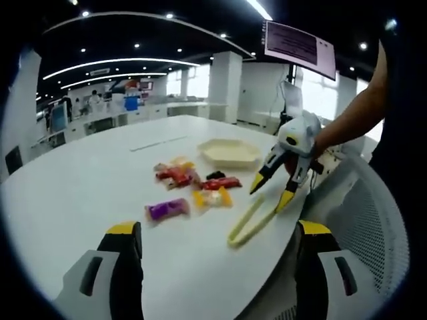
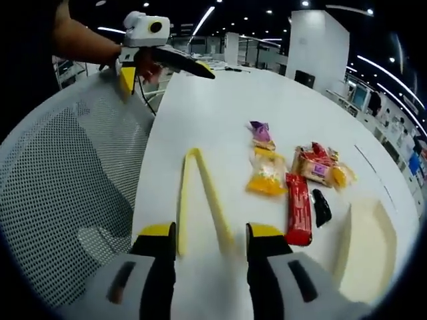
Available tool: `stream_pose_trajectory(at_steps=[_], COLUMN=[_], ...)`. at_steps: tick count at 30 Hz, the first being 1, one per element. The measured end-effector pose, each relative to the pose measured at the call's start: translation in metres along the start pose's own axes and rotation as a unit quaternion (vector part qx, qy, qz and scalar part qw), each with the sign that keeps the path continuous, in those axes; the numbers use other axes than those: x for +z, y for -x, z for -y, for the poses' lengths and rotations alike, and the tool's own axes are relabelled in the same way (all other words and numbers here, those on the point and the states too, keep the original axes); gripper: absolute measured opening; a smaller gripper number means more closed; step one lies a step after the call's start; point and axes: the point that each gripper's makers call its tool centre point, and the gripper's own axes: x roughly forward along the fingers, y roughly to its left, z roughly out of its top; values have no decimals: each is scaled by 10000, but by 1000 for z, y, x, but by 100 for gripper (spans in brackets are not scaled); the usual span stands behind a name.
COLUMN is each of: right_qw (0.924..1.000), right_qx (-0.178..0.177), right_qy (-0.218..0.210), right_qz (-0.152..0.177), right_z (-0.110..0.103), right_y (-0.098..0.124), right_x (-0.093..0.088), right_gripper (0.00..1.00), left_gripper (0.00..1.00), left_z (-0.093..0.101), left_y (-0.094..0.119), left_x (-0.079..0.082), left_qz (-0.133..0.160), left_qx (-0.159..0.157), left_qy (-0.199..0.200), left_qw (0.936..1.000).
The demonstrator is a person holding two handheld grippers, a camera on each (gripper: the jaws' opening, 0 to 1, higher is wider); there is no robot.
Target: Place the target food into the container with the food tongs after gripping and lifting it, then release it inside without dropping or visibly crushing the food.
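Note:
Pale yellow food tongs [image 2: 200, 197] lie on the white table [image 2: 220, 107] near its edge, their two arms reaching in between the open jaws of my right gripper [image 2: 211, 232]. From the left gripper view, the right gripper [image 1: 270, 197] hovers open just above the tongs [image 1: 250, 219]. Wrapped foods lie beyond them: a purple packet [image 2: 261, 133], a yellow packet [image 2: 267, 175], a red stick [image 2: 298, 208], a small black piece [image 2: 321, 207] and a red-orange packet [image 2: 317, 163]. The shallow cream container [image 2: 363, 243] stands past them, also visible as the container [image 1: 230, 152]. My left gripper [image 1: 219, 228] is open and holds nothing.
A white mesh chair [image 2: 67, 180] stands against the table edge beside the tongs, seen again as the chair [image 1: 373, 220]. A person's forearm [image 1: 353, 113] holds the right gripper. The left gripper [image 2: 167, 75] hangs over the table's far edge. Office desks fill the background.

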Motion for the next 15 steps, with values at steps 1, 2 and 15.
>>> stream_pose_trajectory(at_steps=[1, 2, 15], right_qw=[10000, 10000, 9998], right_qx=[19, 42, -7], right_qy=[-6, -30, 164], right_qz=[-9, 2, -99], right_z=[0, -1, -5], right_y=[0, -1, -3], right_x=[-1, -1, -3], right_gripper=[38, 37, 25], left_gripper=[91, 91, 93], left_z=[0, 0, -3], left_y=[0, 0, -1], left_x=[0, 0, -1], left_qz=[-1, -10, -20], left_qx=[-1, -1, 53], left_qy=[8, 13, 33], left_qw=[10000, 10000, 10000])
